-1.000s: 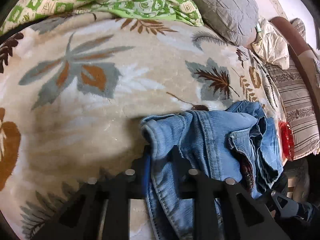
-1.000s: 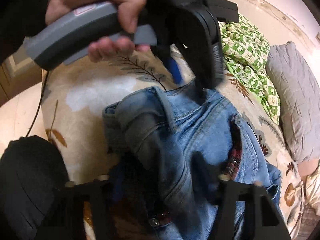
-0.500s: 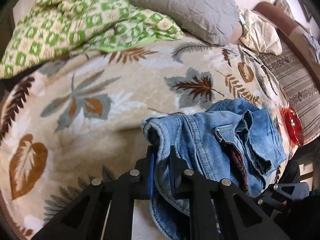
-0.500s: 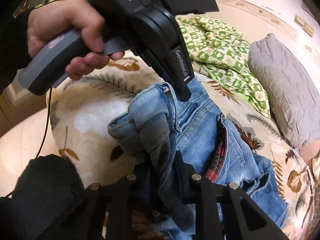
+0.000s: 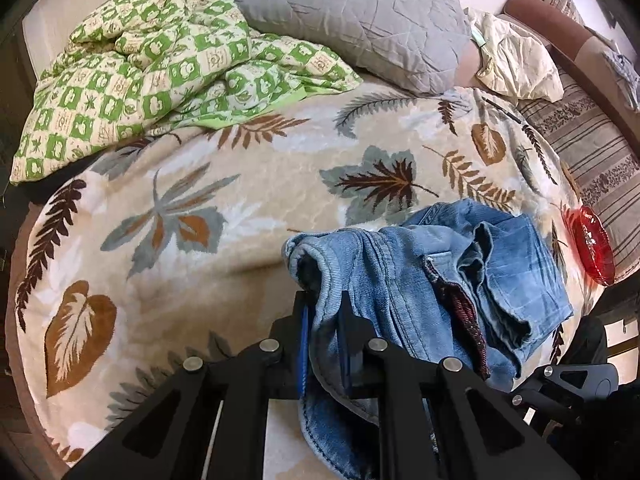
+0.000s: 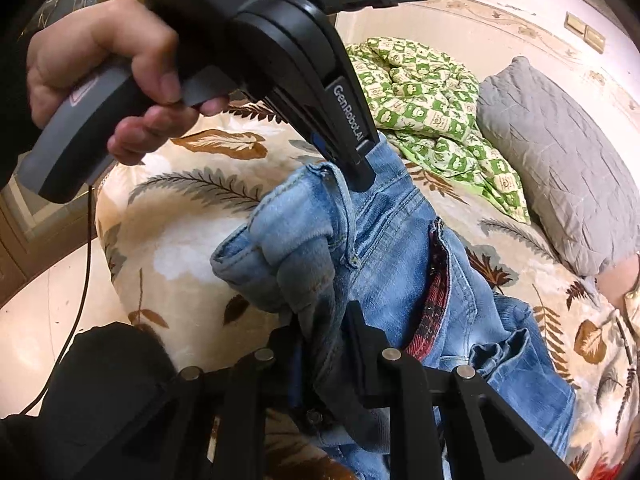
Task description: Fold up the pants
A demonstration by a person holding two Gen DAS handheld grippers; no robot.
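While I had both tools on the crumpled pair of faded blue denim jeans (image 5: 420,280), the left gripper (image 5: 324,320) was clamped on a bunched fold of the waistband edge, and the right gripper (image 6: 326,336) pinched a thick twisted wad of the same hem. I judged that double hold was meant to lift and spread the waist so the legs could hang straight before folding. The jeans sat on the near part of the plush cream blanket printed with brown and grey leaves (image 5: 200,184), partly raised, their red plaid lining showing at the open fly. The denim looked heavy, seamed and stiff; the blanket soft and fuzzy. Behind lay a rumpled green checked quilt (image 5: 160,68) and a wrinkled grey pillow (image 5: 348,16).
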